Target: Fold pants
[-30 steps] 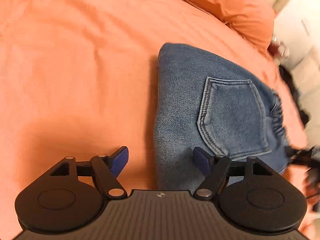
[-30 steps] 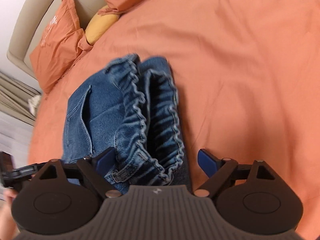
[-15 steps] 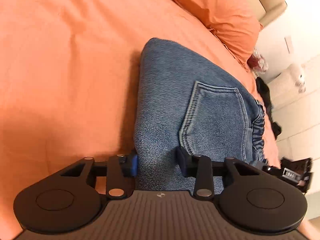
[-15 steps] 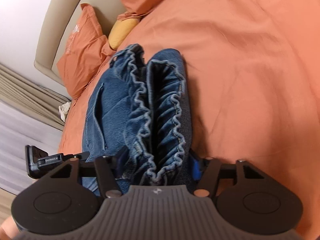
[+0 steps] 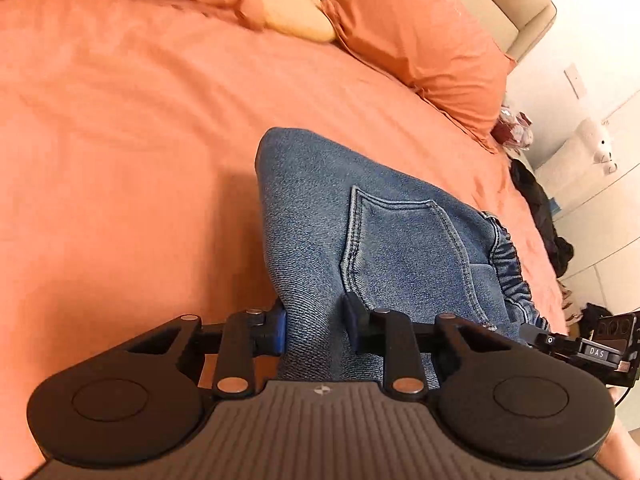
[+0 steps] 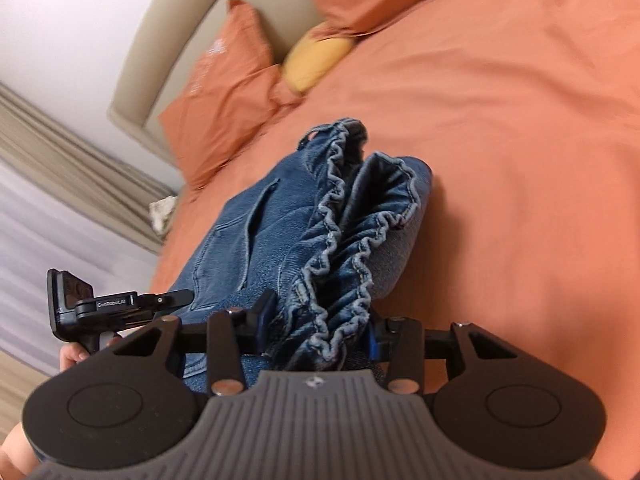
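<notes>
— Looking along your left gripper [image 5: 316,326], what do you have between the pads?

— You have a thick fold of the jeans [image 5: 384,240] there. Your jaws are closing on it, and both blue pads press into the denim, so you are holding the folded edge on that side. Beyond the pads you see the back pocket [image 5: 408,248], then the gathered waistband [image 5: 508,256] off to the right.

— And your right gripper [image 6: 316,330]?

— Your jaws are closing there too, narrow now, with the ruffled waistband [image 6: 344,256] bunched between them. Your left pad is against the denim; your right pad is mostly hidden by the ruffles, so you can only partly see it, but the cloth fills the gap. Your other hand [image 6: 74,356] shows low at the left of that view, on the other tool.

— Where do the jeans sit?

— You have them folded into a compact bundle on the orange bedspread [image 5: 120,140]. The near end runs up into both grippers; the far end reaches toward the bedspread.

— Farther out?

— You see orange pillows [image 5: 416,36] and a yellow cushion [image 6: 316,60] against the beige headboard [image 6: 160,52].
</notes>
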Tool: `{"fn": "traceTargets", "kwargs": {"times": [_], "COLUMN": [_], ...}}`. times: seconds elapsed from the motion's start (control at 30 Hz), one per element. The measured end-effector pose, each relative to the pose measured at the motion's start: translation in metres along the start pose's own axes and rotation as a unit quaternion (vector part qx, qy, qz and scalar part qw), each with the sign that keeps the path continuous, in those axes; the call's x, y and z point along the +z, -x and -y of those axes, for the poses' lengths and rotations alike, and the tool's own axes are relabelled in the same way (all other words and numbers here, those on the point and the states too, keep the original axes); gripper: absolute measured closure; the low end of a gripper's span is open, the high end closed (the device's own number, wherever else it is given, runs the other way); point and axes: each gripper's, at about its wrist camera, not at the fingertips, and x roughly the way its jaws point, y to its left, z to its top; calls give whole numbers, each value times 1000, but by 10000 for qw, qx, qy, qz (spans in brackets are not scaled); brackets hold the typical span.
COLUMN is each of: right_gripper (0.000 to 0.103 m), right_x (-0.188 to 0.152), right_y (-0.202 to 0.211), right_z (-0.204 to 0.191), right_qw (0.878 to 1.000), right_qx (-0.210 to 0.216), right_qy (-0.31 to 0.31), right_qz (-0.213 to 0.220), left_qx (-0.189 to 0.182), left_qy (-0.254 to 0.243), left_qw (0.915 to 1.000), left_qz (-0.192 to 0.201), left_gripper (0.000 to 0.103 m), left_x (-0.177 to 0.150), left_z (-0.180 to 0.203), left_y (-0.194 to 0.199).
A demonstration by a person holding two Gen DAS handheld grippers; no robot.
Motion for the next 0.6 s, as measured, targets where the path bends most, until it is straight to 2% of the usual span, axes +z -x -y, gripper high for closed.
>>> {"fn": "traceTargets", "kwargs": {"times": [0.2,0.37,0.47,0.6], "right_gripper": [63,63,63,63], "right_x": [-43,-85,-106,-124], "right_y": [-39,-75,-98,-120], "right_z": [-67,-119,-137,-148], "right_qw": [9990,9974,9968,9973], "right_qx": [444,707,775,663], "right_qy": [27,71,46,16], "right_qz": [-87,-131,-197,-306], "left_qx": [530,885,967,927], "left_qy": [-220,-233,-119,-27], "left_qw": [9982,9954,9947,9953], "left_qz": [188,277,330,279], "left_gripper": [73,73,73,73], "left_x": [-1,-11,-21,-34], "left_z": [-33,-77,-103,-134], "left_y": [80,133,146,146]}}
